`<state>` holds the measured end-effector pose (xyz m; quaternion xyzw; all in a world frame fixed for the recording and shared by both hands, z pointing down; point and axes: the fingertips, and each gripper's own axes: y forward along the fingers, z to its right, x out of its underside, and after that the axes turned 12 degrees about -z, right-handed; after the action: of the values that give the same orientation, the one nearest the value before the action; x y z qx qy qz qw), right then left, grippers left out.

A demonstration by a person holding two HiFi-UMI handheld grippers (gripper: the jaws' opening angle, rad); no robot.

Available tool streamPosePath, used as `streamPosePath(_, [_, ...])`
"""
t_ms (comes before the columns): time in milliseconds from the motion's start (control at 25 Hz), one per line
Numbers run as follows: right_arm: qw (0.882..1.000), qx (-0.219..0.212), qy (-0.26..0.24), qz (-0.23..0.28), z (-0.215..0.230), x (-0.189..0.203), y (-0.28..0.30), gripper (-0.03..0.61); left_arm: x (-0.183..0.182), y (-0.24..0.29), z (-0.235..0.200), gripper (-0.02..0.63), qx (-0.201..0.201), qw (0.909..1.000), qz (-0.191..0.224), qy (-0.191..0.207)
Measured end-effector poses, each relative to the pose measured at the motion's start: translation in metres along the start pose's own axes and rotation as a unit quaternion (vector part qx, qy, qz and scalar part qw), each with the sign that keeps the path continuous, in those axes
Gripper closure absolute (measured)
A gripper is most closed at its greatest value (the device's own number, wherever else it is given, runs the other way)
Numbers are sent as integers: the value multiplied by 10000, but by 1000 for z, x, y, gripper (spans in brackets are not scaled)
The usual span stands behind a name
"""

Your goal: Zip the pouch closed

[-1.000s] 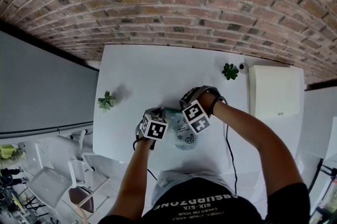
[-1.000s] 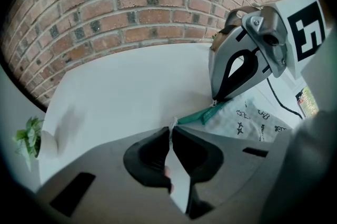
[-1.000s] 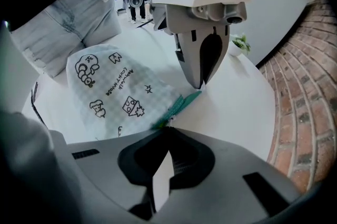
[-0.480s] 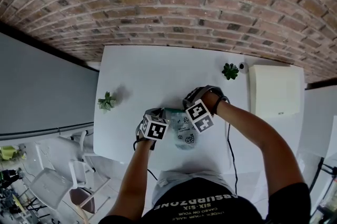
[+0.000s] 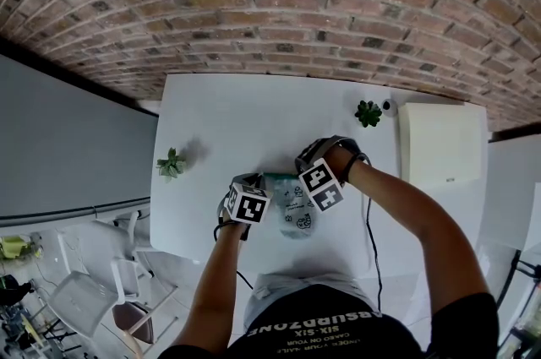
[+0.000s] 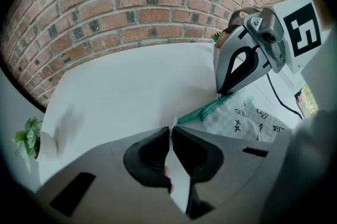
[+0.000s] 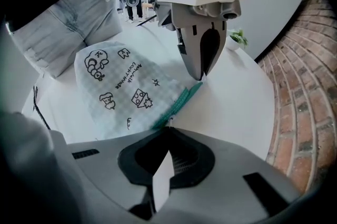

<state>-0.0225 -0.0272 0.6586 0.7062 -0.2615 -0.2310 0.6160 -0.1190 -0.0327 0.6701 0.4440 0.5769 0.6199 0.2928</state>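
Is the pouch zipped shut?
Cannot tell. The teal zip of the pale checked fabric pouch is one narrow band between left gripper and right gripper, each pinching an end; teeth too small.

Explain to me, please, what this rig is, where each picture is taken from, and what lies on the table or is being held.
There is no robot here. A person holds a pair of hand-worked tongs in each hand, and the cubes with square markers are part of them. The head view comes from a camera on the person's head, looking down at a white table by a brick wall. The other two cameras ride on the tongs and look along their jaws. On the table lie a checked pouch with cartoon prints and a teal zipper, a small potted plant at its left edge and a second plant at the far right. The left tongs are shut on one end of the pouch. The right tongs are shut on the zipper's other end, apparently at its pull.
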Motion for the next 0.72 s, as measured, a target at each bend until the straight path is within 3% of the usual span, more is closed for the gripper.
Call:
streamPosePath(400, [9993, 52, 380, 43, -3, 6, 0, 580, 0, 0, 0, 589, 1, 10000, -16, 25])
streamPosePath(720, [9994, 10, 357, -6, -4, 8, -3, 580, 0, 0, 1, 589, 29, 10000, -13, 32])
